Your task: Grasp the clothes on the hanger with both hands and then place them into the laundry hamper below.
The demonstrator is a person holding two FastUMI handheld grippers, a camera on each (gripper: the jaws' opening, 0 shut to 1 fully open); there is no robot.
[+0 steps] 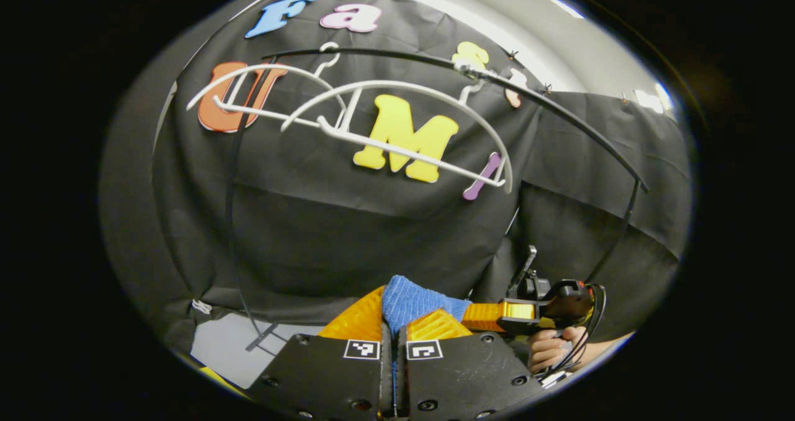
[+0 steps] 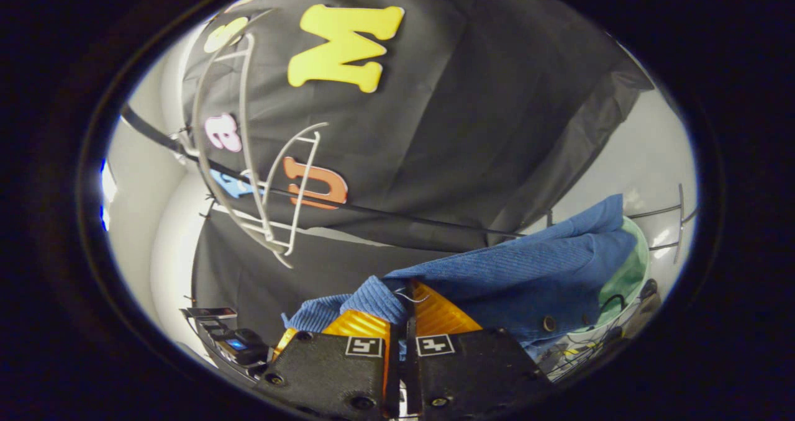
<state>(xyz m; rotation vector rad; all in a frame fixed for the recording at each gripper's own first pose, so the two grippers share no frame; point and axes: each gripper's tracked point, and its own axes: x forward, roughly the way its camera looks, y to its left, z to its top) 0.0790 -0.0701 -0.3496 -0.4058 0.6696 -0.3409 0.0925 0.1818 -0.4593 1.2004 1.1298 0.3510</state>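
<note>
Now | left tongs (image 1: 394,329) pinch blue garment (image 1: 410,301) | right tongs (image 2: 400,318) likewise

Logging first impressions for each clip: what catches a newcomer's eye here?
The blue knitted garment, pinched in both tongs: the left tongs bite a bunched fold, the right tongs hold another edge while the rest drapes over a pale green hamper. Behind, bare white hangers hang on a dark rail.

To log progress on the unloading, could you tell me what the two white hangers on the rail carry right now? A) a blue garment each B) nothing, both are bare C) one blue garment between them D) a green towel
B: both white hangers hang bare on the rail, while the blue garment is clamped in both hand-held grippers, left and right.
</note>
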